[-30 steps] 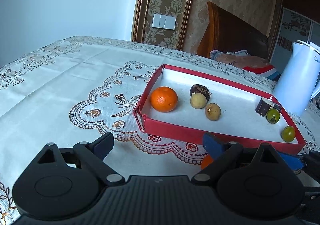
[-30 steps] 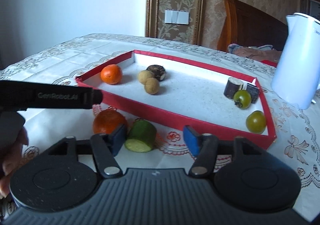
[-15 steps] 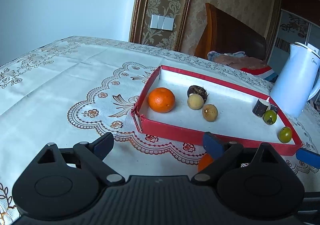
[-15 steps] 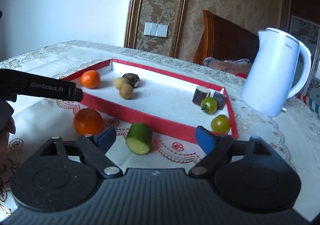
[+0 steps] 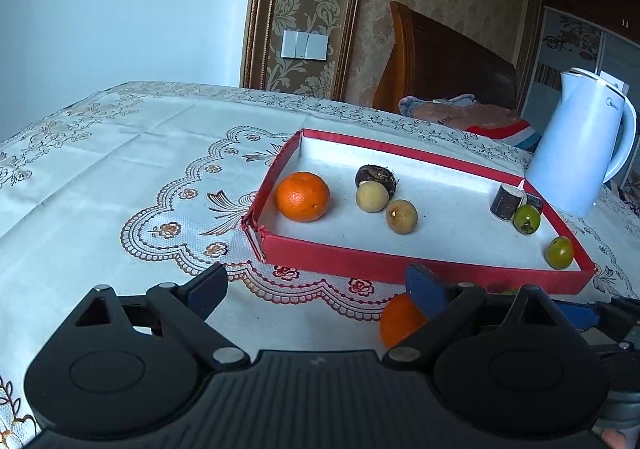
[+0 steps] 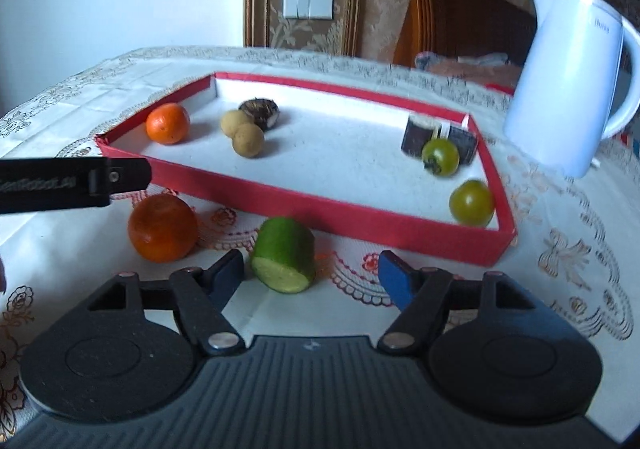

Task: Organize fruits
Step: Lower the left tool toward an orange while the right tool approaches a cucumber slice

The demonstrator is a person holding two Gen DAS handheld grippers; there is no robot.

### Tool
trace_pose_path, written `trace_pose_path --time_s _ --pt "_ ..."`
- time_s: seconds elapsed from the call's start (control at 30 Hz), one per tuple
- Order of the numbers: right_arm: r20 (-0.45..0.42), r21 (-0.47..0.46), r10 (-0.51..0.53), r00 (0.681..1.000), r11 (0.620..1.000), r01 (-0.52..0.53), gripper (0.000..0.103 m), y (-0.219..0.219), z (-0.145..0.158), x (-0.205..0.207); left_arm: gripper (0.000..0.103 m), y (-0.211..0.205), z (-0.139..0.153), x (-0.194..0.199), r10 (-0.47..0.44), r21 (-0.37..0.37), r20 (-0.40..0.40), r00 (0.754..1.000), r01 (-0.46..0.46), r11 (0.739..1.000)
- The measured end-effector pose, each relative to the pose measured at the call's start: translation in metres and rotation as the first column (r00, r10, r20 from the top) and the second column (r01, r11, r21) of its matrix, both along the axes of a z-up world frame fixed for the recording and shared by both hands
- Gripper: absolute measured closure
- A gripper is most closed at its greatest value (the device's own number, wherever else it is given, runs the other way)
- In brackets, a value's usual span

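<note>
Fruit's mostly in the red tray already: an orange at its 9 o'clock end, two tan longans touching each other just in front of a dark chestnut-looking thing, then two dark cut chunks and two green tomatoes over toward 3 o'clock. Outside the tray on the tablecloth, a second orange sits near the front wall, and a cut lime lies just beside it with the flat face toward the camera. Right gripper has its jaws wide apart, holding nothing, with the lime at about 12 o'clock between the blue pads. Left gripper is spread wide too, empty, the loose orange peeking out behind its right finger. White kettle stands off at 2 o'clock past the tray.
</note>
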State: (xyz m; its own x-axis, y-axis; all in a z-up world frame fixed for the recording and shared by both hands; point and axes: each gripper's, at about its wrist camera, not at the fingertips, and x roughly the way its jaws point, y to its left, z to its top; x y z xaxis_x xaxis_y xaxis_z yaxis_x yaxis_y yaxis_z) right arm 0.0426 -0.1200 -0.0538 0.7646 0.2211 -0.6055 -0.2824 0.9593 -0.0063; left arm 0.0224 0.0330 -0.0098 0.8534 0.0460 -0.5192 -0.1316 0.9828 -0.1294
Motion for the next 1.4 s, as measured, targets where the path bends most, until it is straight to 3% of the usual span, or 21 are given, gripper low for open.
trace_pose_path --time_s 0.13,0.23,0.37,0.77,0.93,1.1,1.3,1.37,1.4 --pt "0.031 -0.006 -0.020 0.999 1.000 0.021 0.037 -0.004 0.001 -0.002 0.007 -0.011 -0.001 -0.002 -0.038 0.056 0.000 0.999 0.038 0.998" --pt "0.070 -0.022 -0.028 0.997 0.999 0.029 0.048 -0.004 0.005 -0.008 0.007 -0.020 -0.001 -0.006 -0.063 0.107 0.024 0.998 0.060 0.992" --pt "0.162 -0.095 -0.053 0.985 0.993 0.070 0.049 -0.003 0.010 -0.016 0.007 -0.026 0.000 -0.010 -0.114 0.124 0.036 0.993 0.109 0.986" --pt "0.154 -0.096 -0.053 0.987 0.993 0.068 0.043 -0.005 0.010 -0.013 0.006 -0.031 -0.003 -0.011 -0.147 0.157 0.004 0.989 0.145 0.977" --pt "0.138 -0.097 -0.041 0.990 0.994 0.055 0.042 -0.004 0.009 -0.012 0.007 -0.040 -0.008 -0.015 -0.206 0.214 -0.037 0.978 0.209 0.954" --pt "0.110 -0.087 -0.028 0.994 0.995 0.038 0.039 -0.003 0.007 -0.007 0.005 -0.033 -0.007 -0.011 -0.183 0.179 -0.028 0.983 0.185 0.966" --pt "0.048 -0.067 -0.037 0.998 0.997 0.040 0.042 -0.006 0.001 0.003 0.007 -0.035 -0.008 -0.008 -0.200 0.184 -0.045 0.979 0.205 0.961" --pt "0.044 -0.065 -0.032 0.999 0.997 0.035 0.045 -0.006 0.000 0.004 0.011 -0.035 -0.008 -0.009 -0.210 0.177 -0.039 0.977 0.213 0.961" --pt "0.046 -0.065 -0.030 0.998 0.997 0.033 0.046 -0.005 0.000 0.003 0.018 -0.036 -0.007 -0.010 -0.218 0.175 -0.030 0.976 0.220 0.960"
